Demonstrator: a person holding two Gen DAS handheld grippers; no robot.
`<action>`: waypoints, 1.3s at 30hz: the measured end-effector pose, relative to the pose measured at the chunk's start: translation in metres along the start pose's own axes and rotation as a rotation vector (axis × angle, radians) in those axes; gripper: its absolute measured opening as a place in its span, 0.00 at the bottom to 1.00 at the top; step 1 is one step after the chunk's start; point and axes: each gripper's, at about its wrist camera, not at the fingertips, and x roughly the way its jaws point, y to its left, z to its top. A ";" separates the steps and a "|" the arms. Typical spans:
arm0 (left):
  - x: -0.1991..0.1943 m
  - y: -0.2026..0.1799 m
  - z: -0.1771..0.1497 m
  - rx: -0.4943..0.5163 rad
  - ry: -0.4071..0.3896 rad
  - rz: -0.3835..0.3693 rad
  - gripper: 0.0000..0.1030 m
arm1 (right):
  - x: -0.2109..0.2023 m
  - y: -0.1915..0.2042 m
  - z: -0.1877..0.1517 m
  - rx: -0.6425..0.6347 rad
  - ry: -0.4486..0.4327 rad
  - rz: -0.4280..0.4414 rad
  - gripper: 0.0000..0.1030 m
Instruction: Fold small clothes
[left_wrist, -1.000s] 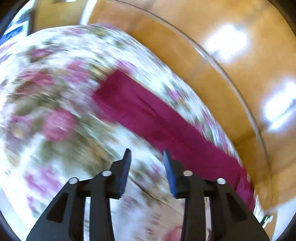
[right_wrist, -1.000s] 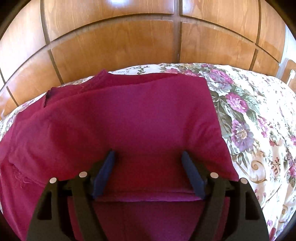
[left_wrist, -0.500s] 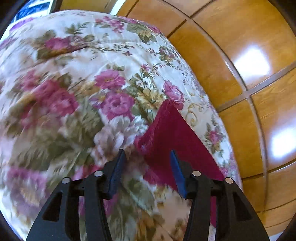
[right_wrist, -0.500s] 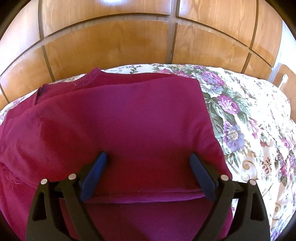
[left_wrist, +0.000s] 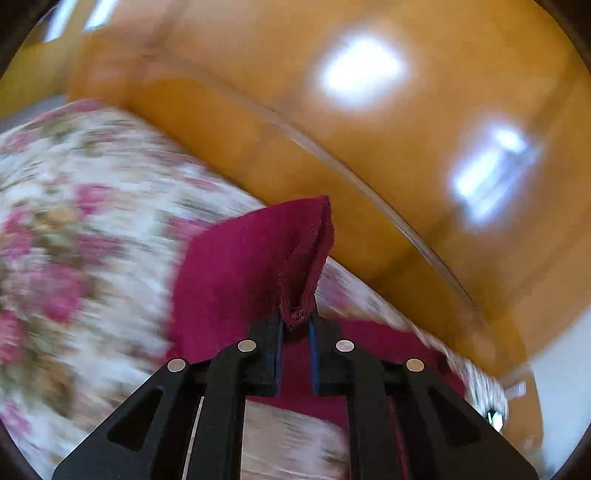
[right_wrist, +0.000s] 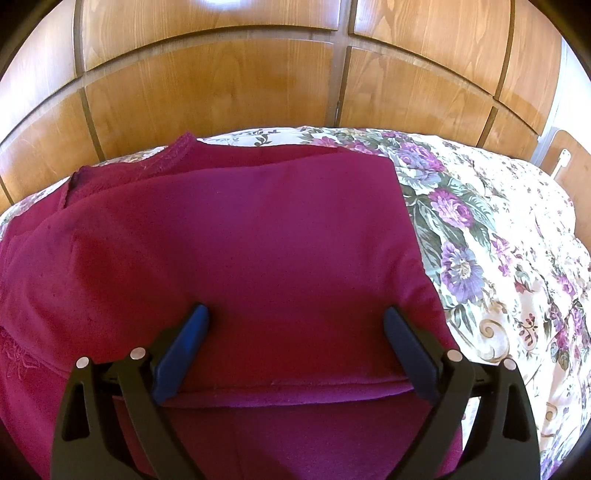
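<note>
Two grippers: my left gripper (left_wrist: 295, 325) pinches a bunched knit corner of the maroon garment (right_wrist: 236, 251); right gripper (right_wrist: 295, 332) spread wide over its flat fold.

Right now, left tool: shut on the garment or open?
Shut. The left tool pinches a bunched corner of the maroon garment, and the cloth rises in a peak off the floral bedspread.

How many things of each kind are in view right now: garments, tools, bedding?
Garments: 1, the maroon garment
Tools: 2, the left tool shut on a corner of the garment, and the right tool open over it
Bedding: 1, the floral bedspread
Total: 4
</note>
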 end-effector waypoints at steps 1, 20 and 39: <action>0.007 -0.016 -0.008 0.036 0.015 -0.010 0.10 | 0.000 0.000 0.000 0.001 0.000 0.002 0.93; 0.053 -0.125 -0.184 0.369 0.286 -0.042 0.35 | -0.003 -0.006 0.008 0.032 0.027 0.047 0.93; 0.026 -0.096 -0.241 0.486 0.208 -0.006 0.35 | -0.061 0.193 -0.003 -0.098 0.233 0.658 0.05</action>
